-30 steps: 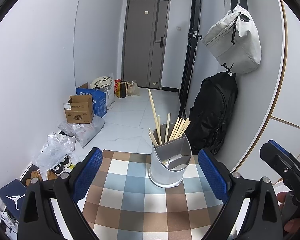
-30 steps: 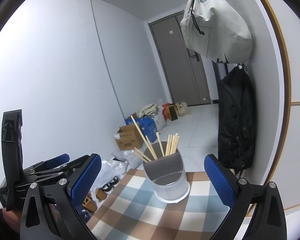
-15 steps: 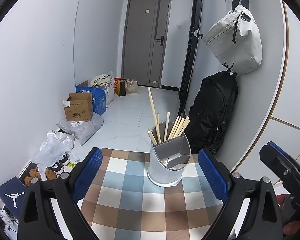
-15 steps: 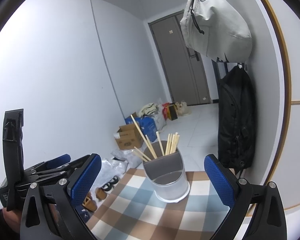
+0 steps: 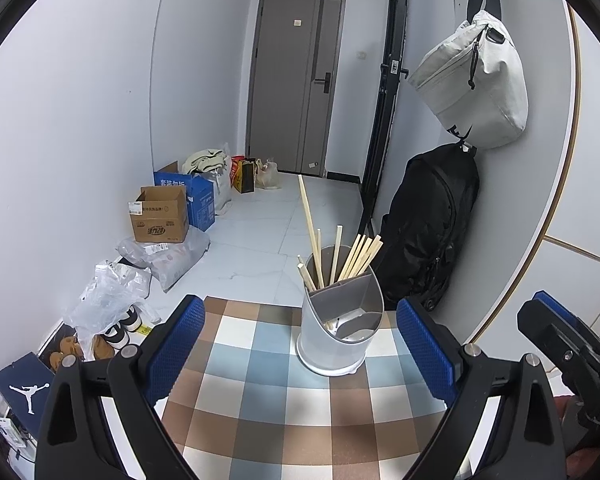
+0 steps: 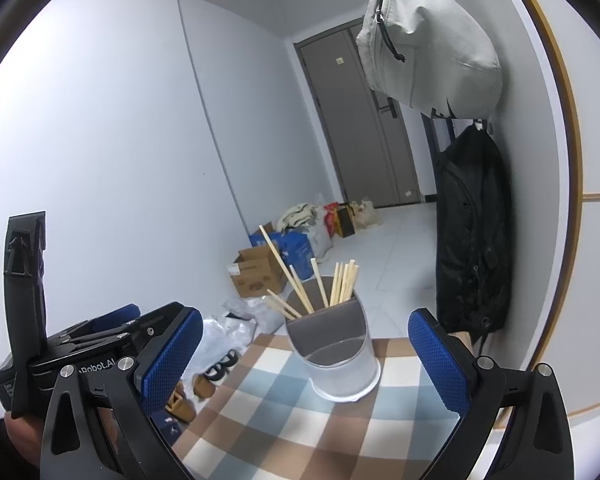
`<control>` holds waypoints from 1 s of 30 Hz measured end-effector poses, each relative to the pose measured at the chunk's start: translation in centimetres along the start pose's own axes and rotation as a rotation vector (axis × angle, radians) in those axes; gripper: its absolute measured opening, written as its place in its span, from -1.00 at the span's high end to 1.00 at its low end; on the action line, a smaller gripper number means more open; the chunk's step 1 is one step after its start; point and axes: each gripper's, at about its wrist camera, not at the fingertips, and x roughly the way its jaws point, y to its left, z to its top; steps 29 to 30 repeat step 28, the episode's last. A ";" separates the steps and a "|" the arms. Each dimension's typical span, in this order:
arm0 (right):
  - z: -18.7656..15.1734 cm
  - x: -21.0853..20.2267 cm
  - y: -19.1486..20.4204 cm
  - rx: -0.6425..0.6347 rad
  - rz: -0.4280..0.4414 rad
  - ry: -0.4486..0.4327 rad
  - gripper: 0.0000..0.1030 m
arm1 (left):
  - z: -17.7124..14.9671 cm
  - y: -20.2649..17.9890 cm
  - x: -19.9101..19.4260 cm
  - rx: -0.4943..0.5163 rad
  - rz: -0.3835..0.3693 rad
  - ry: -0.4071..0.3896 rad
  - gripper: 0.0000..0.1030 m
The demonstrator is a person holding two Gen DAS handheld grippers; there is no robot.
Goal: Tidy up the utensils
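Holder near the table's far edge, both grippers empty.

The holder [image 5: 340,328] hides the lower ends of the chopsticks [image 5: 354,254]; they stand upright, fanning. Left gripper [image 5: 300,348] and right gripper [image 6: 304,360] jaws wide apart.

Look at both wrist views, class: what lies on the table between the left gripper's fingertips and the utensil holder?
Nothing: only bare checked tablecloth separates the left gripper from the utensil holder, clearest in the left wrist view.
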 end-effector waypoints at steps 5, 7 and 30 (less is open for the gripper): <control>-0.1 -0.1 0.0 0.003 -0.003 0.001 -1.00 | 0.0 0.0 0.1 0.000 -0.001 0.003 -0.82; -0.1 -0.1 -0.1 0.004 -0.003 0.001 -1.00 | 0.0 -0.1 0.1 0.001 -0.001 0.006 -0.82; -0.5 0.9 -1.0 0.022 -0.009 0.021 -1.00 | -0.3 0.1 1.4 -0.004 0.016 0.006 -0.82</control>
